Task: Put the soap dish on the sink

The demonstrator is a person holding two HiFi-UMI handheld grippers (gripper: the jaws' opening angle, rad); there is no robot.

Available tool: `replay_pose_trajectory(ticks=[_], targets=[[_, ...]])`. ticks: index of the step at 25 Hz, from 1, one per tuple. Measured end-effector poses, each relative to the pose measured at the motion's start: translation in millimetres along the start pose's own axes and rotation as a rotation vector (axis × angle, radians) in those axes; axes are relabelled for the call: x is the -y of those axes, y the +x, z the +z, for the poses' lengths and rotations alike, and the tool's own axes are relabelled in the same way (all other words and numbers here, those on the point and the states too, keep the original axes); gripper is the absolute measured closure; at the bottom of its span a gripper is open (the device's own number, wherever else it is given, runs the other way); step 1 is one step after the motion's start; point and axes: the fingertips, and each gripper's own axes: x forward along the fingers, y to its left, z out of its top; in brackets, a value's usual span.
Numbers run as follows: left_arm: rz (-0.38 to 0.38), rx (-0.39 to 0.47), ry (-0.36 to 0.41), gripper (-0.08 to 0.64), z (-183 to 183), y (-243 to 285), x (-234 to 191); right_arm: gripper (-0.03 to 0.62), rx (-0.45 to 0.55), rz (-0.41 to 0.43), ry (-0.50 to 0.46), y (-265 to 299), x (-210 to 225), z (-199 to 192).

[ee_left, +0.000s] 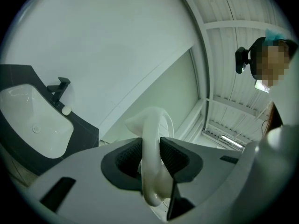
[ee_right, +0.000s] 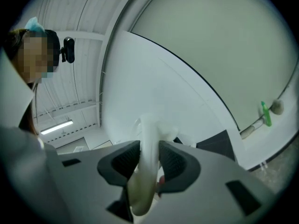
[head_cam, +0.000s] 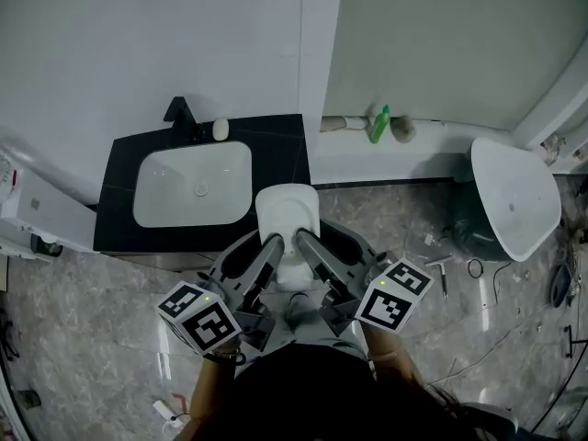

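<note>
A white soap dish [head_cam: 287,211] hangs in the air off the front right corner of the black counter [head_cam: 276,145], held from both sides. My left gripper [head_cam: 269,249] is shut on its left rim and my right gripper [head_cam: 310,245] on its right rim. In the left gripper view the dish rim [ee_left: 150,125] is pinched between the dark pads [ee_left: 128,155] of the left gripper [ee_left: 150,155]. The right gripper view shows the same: the right gripper [ee_right: 149,160] is clamped on the dish [ee_right: 148,134]. The white sink basin [head_cam: 193,184] lies left of the dish, with a black faucet [head_cam: 179,113].
A small pale soap [head_cam: 220,129] sits by the faucet. A loose white basin [head_cam: 514,196] leans at the right. A green bottle [head_cam: 378,124] stands on the pipe ledge by the wall. Cables and tools lie on the floor at right. A white appliance [head_cam: 37,209] stands at left.
</note>
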Motion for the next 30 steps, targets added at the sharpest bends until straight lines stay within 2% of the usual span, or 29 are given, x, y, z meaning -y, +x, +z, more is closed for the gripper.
replay_pose_trajectory(ticks=[5, 10, 19, 23, 25, 30], targets=[[0.018, -0.005, 0.009, 0.434, 26.7, 23.3, -30.7, 0.459, 0.012, -0.011, 0.019, 38.1, 23.7, 12.4], [-0.002, -0.023, 0.0, 0.434, 48.5, 45.4, -63.0, 0.459, 0.004, -0.048, -0.001, 74.3, 45.3, 22.3], [-0.017, -0.075, -0.05, 0.434, 82.7, 71.4, -135.1, 0.459, 0.021, -0.13, 0.024, 146.4, 82.7, 19.6], [-0.021, -0.089, -0.079, 0.434, 98.5, 123.8, -172.1, 0.459, 0.021, -0.154, 0.023, 179.7, 134.0, 40.7], [-0.032, -0.095, -0.081, 0.434, 104.8, 145.8, -179.8, 0.459, 0.023, -0.164, 0.014, 187.9, 152.1, 52.6], [-0.055, -0.072, -0.053, 0.436, 114.7, 142.1, -173.5, 0.459, 0.022, -0.125, 0.004, 190.1, 143.7, 59.8]])
